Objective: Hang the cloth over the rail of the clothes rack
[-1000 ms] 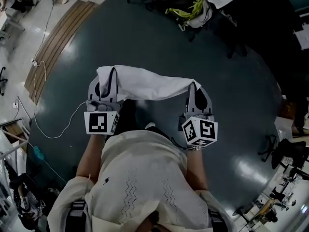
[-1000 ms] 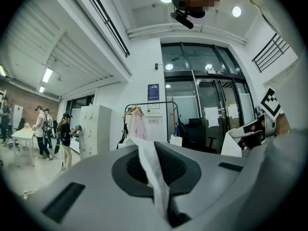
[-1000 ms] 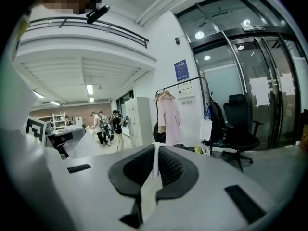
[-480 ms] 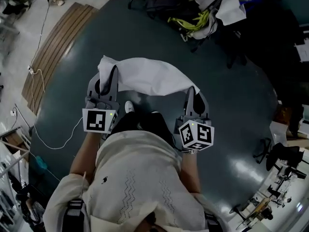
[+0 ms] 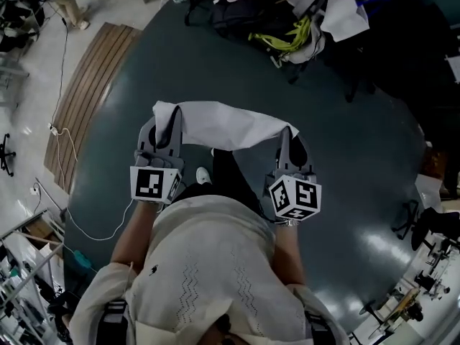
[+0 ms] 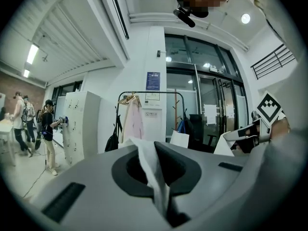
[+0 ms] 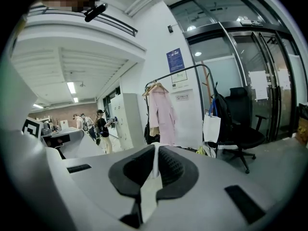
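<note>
A white cloth (image 5: 228,124) hangs stretched between my two grippers above the dark floor. My left gripper (image 5: 171,117) is shut on its left corner, and a strip of the cloth (image 6: 156,174) shows pinched between the jaws in the left gripper view. My right gripper (image 5: 289,131) is shut on the right corner, with the cloth (image 7: 151,179) caught between its jaws. Ahead stands the clothes rack (image 6: 149,94) with a black rail (image 7: 185,70); a pink garment (image 7: 161,114) hangs on it. Both grippers are well short of the rack.
A black office chair (image 7: 245,129) and a white bag (image 7: 211,128) stand right of the rack. White lockers (image 6: 82,124) and people (image 6: 48,129) are to the left. Bags and a yellow cable (image 5: 284,31) lie on the floor ahead; a white cord (image 5: 72,214) trails at left.
The person has walked forward with the cloth held between both grippers; the floor and the bags ahead have shifted in the head view. Both grips are unchanged.
</note>
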Action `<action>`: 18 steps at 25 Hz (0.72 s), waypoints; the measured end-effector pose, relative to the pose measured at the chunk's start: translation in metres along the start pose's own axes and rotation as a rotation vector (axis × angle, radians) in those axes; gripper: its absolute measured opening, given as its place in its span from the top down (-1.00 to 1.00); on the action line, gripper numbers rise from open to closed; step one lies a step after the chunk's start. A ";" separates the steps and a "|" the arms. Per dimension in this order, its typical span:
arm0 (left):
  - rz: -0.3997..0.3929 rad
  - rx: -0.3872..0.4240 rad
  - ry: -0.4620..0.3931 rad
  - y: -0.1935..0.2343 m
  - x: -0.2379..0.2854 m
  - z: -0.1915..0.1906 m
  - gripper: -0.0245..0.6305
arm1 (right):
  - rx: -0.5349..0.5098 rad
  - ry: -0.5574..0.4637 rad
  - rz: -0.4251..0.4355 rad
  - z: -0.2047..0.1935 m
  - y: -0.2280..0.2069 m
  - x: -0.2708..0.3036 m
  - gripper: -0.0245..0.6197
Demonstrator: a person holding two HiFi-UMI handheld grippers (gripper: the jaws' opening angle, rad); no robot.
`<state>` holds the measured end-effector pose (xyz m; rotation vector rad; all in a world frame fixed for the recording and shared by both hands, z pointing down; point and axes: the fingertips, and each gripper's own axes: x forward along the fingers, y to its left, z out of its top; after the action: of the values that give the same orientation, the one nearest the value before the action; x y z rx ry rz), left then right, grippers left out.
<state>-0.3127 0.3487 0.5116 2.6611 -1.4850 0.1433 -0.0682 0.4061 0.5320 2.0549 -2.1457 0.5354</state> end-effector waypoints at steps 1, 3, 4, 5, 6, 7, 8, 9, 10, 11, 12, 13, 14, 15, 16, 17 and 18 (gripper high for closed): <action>0.002 0.008 0.004 0.003 0.015 0.002 0.88 | 0.007 -0.002 0.004 0.004 -0.005 0.015 0.85; 0.002 0.027 0.006 0.007 0.046 0.010 0.88 | 0.018 -0.010 0.015 0.016 -0.018 0.046 0.85; 0.003 0.040 0.004 0.010 0.063 0.015 0.88 | 0.020 -0.016 0.021 0.023 -0.024 0.063 0.85; 0.006 0.055 0.000 0.015 0.080 0.020 0.88 | 0.020 -0.023 0.026 0.031 -0.030 0.080 0.85; 0.012 0.068 -0.004 0.022 0.097 0.026 0.88 | 0.023 -0.031 0.030 0.039 -0.036 0.098 0.85; 0.022 0.077 -0.007 0.028 0.114 0.031 0.88 | 0.030 -0.038 0.033 0.048 -0.041 0.115 0.85; 0.034 0.082 -0.009 0.034 0.130 0.037 0.88 | 0.039 -0.043 0.039 0.057 -0.047 0.131 0.85; 0.046 0.081 -0.013 0.039 0.146 0.043 0.88 | 0.044 -0.047 0.049 0.066 -0.053 0.146 0.85; 0.056 0.078 -0.021 0.041 0.162 0.049 0.88 | 0.040 -0.050 0.062 0.075 -0.059 0.160 0.85; 0.063 0.074 -0.032 0.042 0.178 0.055 0.88 | 0.029 -0.051 0.076 0.085 -0.065 0.174 0.85; 0.068 0.068 -0.043 0.043 0.195 0.060 0.88 | 0.014 -0.052 0.086 0.095 -0.071 0.188 0.85; 0.071 0.060 -0.053 0.043 0.212 0.064 0.88 | 0.001 -0.054 0.092 0.104 -0.078 0.201 0.85; 0.072 0.052 -0.058 0.043 0.227 0.067 0.88 | -0.008 -0.057 0.093 0.112 -0.085 0.212 0.85; 0.071 0.044 -0.060 0.043 0.239 0.069 0.88 | -0.012 -0.060 0.091 0.119 -0.091 0.220 0.85; 0.070 0.036 -0.058 0.043 0.250 0.069 0.88 | -0.013 -0.061 0.087 0.125 -0.096 0.227 0.85; 0.068 0.029 -0.054 0.045 0.258 0.069 0.88 | -0.012 -0.061 0.082 0.128 -0.100 0.232 0.85; 0.067 0.023 -0.048 0.048 0.266 0.068 0.88 | -0.010 -0.057 0.075 0.129 -0.104 0.237 0.85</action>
<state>-0.2117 0.0910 0.4789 2.6522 -1.5969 0.1022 0.0374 0.1380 0.5067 2.0149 -2.2602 0.4796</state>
